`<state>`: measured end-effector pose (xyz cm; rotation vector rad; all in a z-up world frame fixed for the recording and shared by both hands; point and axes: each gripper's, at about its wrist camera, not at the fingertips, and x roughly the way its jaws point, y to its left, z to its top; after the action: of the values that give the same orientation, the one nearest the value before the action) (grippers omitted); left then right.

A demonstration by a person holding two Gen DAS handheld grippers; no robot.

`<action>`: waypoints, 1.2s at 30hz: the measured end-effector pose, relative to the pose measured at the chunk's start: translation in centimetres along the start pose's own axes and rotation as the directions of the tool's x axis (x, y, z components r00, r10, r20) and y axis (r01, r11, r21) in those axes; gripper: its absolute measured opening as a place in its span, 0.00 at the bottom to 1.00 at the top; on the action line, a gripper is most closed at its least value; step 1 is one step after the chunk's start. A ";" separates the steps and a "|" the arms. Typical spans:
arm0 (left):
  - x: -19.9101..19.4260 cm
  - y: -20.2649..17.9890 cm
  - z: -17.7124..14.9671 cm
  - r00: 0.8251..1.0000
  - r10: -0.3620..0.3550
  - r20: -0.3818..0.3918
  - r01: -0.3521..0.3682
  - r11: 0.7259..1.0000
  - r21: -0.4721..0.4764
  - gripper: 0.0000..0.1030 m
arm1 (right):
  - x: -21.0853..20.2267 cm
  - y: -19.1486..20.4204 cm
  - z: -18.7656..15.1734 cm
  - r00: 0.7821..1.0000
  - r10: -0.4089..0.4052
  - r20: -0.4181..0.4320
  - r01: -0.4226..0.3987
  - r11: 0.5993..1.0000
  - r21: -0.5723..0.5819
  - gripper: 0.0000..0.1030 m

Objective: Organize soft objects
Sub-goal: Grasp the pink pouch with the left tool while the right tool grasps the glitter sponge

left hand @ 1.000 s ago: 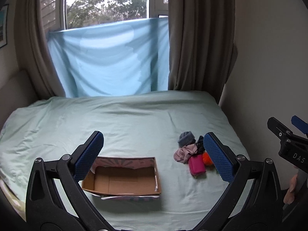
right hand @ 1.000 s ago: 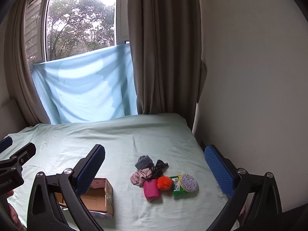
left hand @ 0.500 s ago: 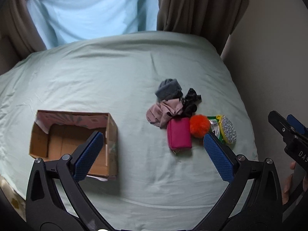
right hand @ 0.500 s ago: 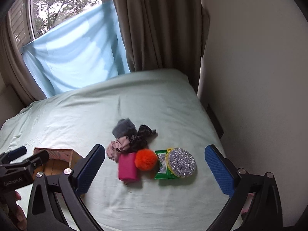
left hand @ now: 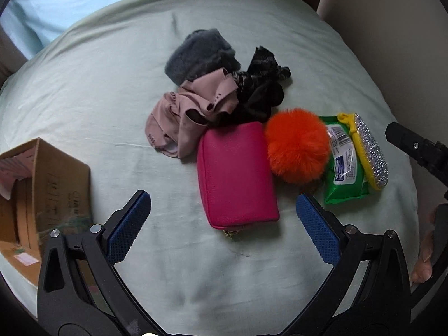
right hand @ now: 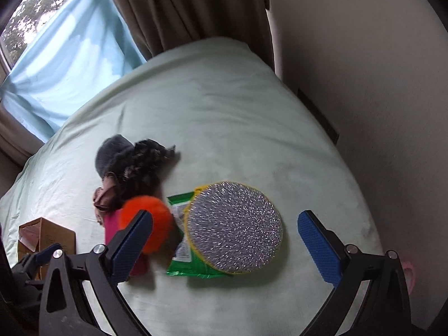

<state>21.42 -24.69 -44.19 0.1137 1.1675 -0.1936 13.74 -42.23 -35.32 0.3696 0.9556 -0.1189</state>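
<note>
A heap of soft things lies on the pale green bed sheet (left hand: 98,89). It holds a pink pouch (left hand: 236,173), an orange pompom (left hand: 296,145), a dusty-pink cloth (left hand: 190,114), a grey fuzzy item (left hand: 196,53), a black patterned cloth (left hand: 260,89), a green wipes pack (left hand: 344,173) and a round silver sponge with a yellow rim (right hand: 233,225). My left gripper (left hand: 222,225) is open, low over the pouch's near end. My right gripper (right hand: 224,242) is open, straddling the silver sponge from above. An open cardboard box (left hand: 36,196) stands to the left.
Brown curtains (right hand: 190,8) and a blue cloth (right hand: 64,64) over the window stand at the bed's far end. A beige wall (right hand: 364,84) runs close along the bed's right side. The right gripper's tip (left hand: 414,148) shows at the right edge of the left wrist view.
Both grippers have dropped down and forward toward the heap, which now fills the views. The left one has moved from the box toward the pouch. Both stay open.
</note>
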 end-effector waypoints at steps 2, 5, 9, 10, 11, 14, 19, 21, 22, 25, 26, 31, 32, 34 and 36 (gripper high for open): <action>1.4 -0.3 -0.1 1.000 0.001 -0.012 -0.001 1.000 0.011 1.00 | 1.7 -0.9 -0.3 1.000 0.021 -0.018 -0.021 0.999 0.033 1.00; 2.7 -0.6 -0.2 1.000 0.006 -0.023 -0.005 1.000 0.030 1.00 | 3.5 -2.0 -1.0 0.999 0.038 -0.030 -0.036 0.996 0.077 0.98; 4.5 -1.1 0.1 0.999 0.000 -0.034 0.003 0.998 0.067 1.00 | 5.3 -2.9 -1.6 0.996 0.082 -0.046 -0.076 0.991 0.112 0.94; 4.9 -1.2 0.2 0.999 -0.001 -0.034 0.004 0.997 0.074 0.99 | 5.5 -3.0 -1.7 0.994 0.095 -0.045 -0.089 0.988 0.124 0.94; 5.4 -1.4 0.4 0.999 0.001 -0.036 0.002 0.997 0.082 0.95 | 5.8 -3.1 -1.7 0.993 0.105 -0.046 -0.098 0.986 0.133 0.94; 6.6 -1.6 0.9 0.998 -0.013 -0.057 0.018 0.996 0.088 0.76 | 6.2 -3.2 -1.7 0.992 0.116 -0.044 -0.108 0.984 0.144 0.93; 7.4 -1.8 1.0 0.998 -0.011 -0.059 0.015 0.997 0.072 0.67 | 6.9 -3.3 -1.6 0.990 0.133 -0.052 -0.124 0.982 0.143 0.86; 7.3 -2.0 1.0 0.998 -0.005 -0.055 0.009 0.997 0.073 0.64 | 7.0 -3.2 -1.7 0.990 0.133 -0.054 -0.125 0.983 0.137 0.81; 7.2 -2.1 0.9 0.999 -0.004 -0.054 0.008 0.997 0.072 0.62 | 7.0 -3.1 -1.8 0.990 0.133 -0.056 -0.125 0.983 0.134 0.79; 6.8 -2.3 0.4 0.999 0.000 -0.050 0.004 0.998 0.063 0.56 | 7.0 -2.8 -1.8 0.988 0.138 -0.066 -0.129 0.984 0.125 0.68; 6.7 -2.2 0.4 0.999 -0.001 -0.049 0.004 0.999 0.054 0.54 | 7.0 -2.7 -1.9 0.988 0.138 -0.068 -0.129 0.984 0.119 0.62; 5.2 -1.7 0.0 0.999 -0.007 -0.046 0.008 1.000 0.028 0.46 | 6.3 -1.7 -1.8 0.982 0.174 -0.073 -0.167 0.982 0.089 0.42; 4.7 -1.0 -0.3 0.999 -0.008 -0.044 0.009 1.000 0.028 0.46 | 6.0 -1.3 -1.7 0.982 0.173 -0.069 -0.168 0.983 0.073 0.41; 3.9 -0.8 -0.6 0.999 -0.006 -0.038 0.007 1.000 0.024 0.45 | 5.3 -1.0 -1.6 0.983 0.176 -0.053 -0.173 0.983 0.058 0.40; 3.1 -0.5 -0.8 1.000 -0.003 -0.029 0.004 1.000 0.018 0.45 | 4.5 -0.8 -1.3 0.983 0.181 -0.028 -0.179 0.982 0.051 0.40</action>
<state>21.79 -25.32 -47.38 0.1309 1.1949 -0.2064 15.11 -42.24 -39.81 0.5024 0.9482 0.0288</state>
